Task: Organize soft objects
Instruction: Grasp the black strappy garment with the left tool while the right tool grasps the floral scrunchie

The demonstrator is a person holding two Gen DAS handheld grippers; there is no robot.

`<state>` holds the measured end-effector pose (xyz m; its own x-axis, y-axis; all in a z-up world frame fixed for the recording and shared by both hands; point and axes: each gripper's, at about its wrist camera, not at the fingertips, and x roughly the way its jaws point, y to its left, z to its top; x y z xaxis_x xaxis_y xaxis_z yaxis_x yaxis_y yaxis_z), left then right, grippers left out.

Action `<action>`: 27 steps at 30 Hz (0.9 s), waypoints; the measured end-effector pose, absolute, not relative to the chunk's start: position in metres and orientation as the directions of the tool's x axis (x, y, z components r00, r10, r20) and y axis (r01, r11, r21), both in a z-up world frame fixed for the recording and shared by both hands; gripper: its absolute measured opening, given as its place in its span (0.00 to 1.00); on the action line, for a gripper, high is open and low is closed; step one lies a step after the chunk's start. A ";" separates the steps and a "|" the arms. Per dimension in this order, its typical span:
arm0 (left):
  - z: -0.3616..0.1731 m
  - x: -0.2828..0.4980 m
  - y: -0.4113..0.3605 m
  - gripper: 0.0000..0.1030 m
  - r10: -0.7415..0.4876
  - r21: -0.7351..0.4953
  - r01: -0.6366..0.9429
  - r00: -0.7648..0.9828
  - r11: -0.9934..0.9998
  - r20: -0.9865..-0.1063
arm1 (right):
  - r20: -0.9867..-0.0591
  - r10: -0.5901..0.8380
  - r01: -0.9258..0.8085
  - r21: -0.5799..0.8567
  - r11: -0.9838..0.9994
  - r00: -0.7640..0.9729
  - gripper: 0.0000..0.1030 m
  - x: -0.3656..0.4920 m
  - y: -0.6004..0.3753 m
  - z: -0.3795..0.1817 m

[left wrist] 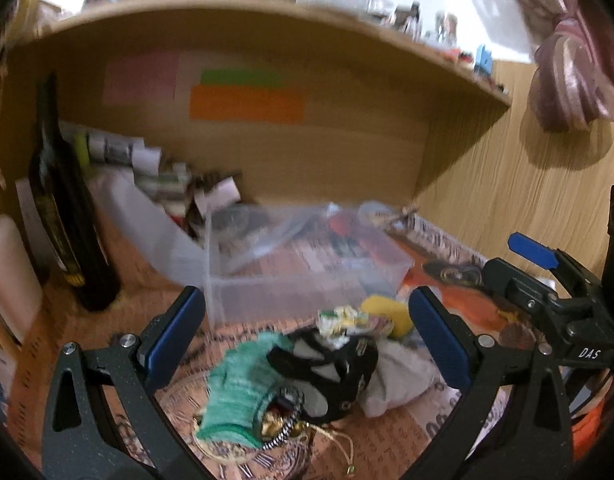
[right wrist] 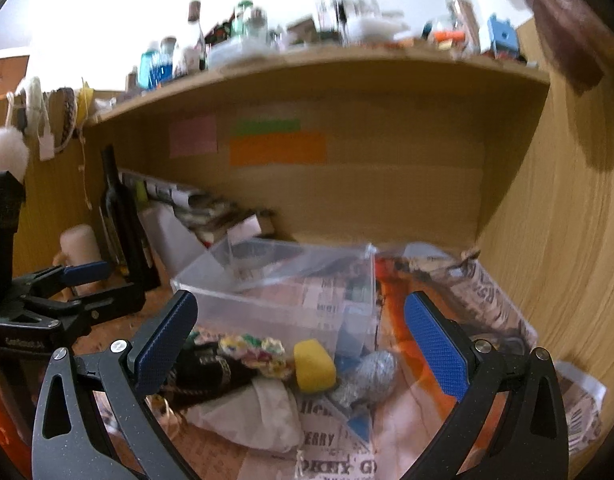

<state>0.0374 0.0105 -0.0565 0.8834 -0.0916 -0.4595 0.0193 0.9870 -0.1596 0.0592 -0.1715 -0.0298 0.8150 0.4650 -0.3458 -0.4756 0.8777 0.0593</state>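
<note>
Newsprint-covered desk bears blurred, seemingly knitted green cloth, spongy yellow block

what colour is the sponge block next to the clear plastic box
Yellow. The soft sponge block shows best in the right wrist view, just in front of the clear plastic box.

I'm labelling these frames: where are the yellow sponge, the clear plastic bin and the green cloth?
yellow sponge [right wrist: 313,366], right wrist view, front face.
clear plastic bin [right wrist: 267,308], right wrist view, front wall.
green cloth [left wrist: 237,392], left wrist view, middle of the bundle.
</note>
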 end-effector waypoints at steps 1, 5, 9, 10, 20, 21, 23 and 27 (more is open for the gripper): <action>-0.060 0.039 0.012 1.00 -0.096 -0.163 0.019 0.872 0.986 -0.479 | -0.363 0.461 -0.475 0.056 0.878 0.810 1.00 0.062 -0.171 -0.035; -0.078 0.048 0.011 1.00 -0.099 -0.148 0.021 0.833 0.989 -0.544 | -0.416 0.450 -0.474 0.050 0.879 0.790 1.00 0.071 -0.168 -0.054; -0.088 0.054 0.006 0.96 -0.126 -0.171 0.035 0.818 0.985 -0.561 | -0.455 0.449 -0.476 0.061 0.877 0.769 0.97 0.079 -0.168 -0.069; -0.091 0.056 0.006 0.93 -0.128 -0.169 0.038 0.817 0.985 -0.563 | -0.463 0.449 -0.477 0.064 0.877 0.764 0.96 0.081 -0.168 -0.074; -0.109 0.054 -0.006 0.80 -0.187 -0.175 0.101 0.781 0.979 -0.596 | -0.535 0.503 -0.518 0.136 0.844 0.679 0.71 0.100 -0.165 -0.093; -0.110 0.054 -0.009 0.79 -0.187 -0.167 0.106 0.779 0.980 -0.598 | -0.539 0.513 -0.529 0.140 0.837 0.668 0.68 0.101 -0.163 -0.094; -0.113 0.055 -0.011 0.75 -0.189 -0.157 0.117 0.771 0.981 -0.609 | -0.547 0.531 -0.552 0.144 0.822 0.647 0.63 0.102 -0.157 -0.097; -0.125 0.064 -0.013 0.56 -0.207 -0.170 0.126 0.737 0.977 -0.643 | -0.563 0.554 -0.588 0.144 0.796 0.613 0.55 0.103 -0.144 -0.099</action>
